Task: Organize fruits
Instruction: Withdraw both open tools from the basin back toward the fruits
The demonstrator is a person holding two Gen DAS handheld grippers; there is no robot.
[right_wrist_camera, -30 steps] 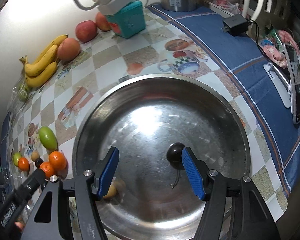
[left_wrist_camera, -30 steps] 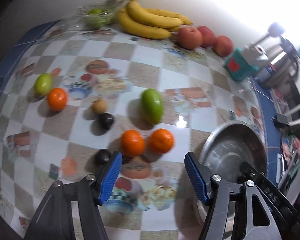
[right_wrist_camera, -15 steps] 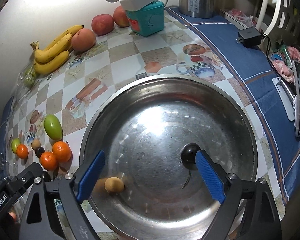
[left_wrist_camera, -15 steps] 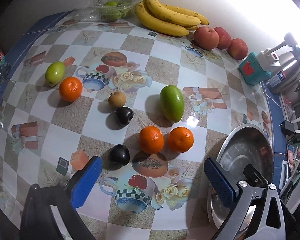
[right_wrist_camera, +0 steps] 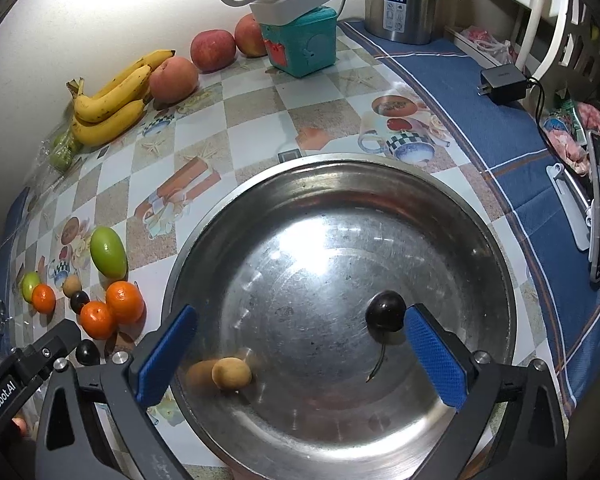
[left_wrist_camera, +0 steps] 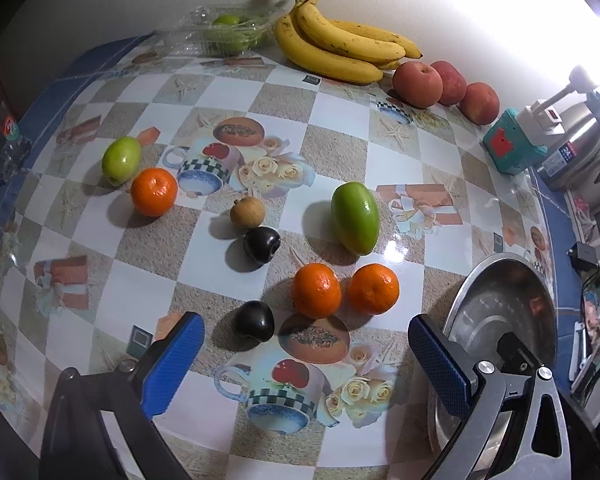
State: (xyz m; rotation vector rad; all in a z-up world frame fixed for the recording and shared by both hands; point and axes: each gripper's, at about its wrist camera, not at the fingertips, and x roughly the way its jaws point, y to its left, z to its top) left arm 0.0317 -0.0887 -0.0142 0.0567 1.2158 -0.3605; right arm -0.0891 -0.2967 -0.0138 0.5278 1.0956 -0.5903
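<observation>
Early stage, by my read: the steel bowl [right_wrist_camera: 340, 184] holds only a dark cherry [right_wrist_camera: 385, 312] with its stem and a small tan longan [right_wrist_camera: 232, 373] (slightly blurred, maybe rolling), while most loose fruit sits on the counter [left_wrist_camera: 340, 128] left of the bowl. Waiting there are three oranges [left_wrist_camera: 316, 290], two dark cherries [left_wrist_camera: 254, 319], a tan longan [left_wrist_camera: 247, 211] and two glossy green fruits [left_wrist_camera: 355, 218], with bananas [left_wrist_camera: 340, 52] and apples [left_wrist_camera: 418, 84] lined along the wall. The left gripper [left_wrist_camera: 300, 350] hangs over the near cherry and oranges with fingers spread wide and empty; the right gripper [right_wrist_camera: 300, 350] sits over the bowl, fingers also wide apart, holding nothing.
</observation>
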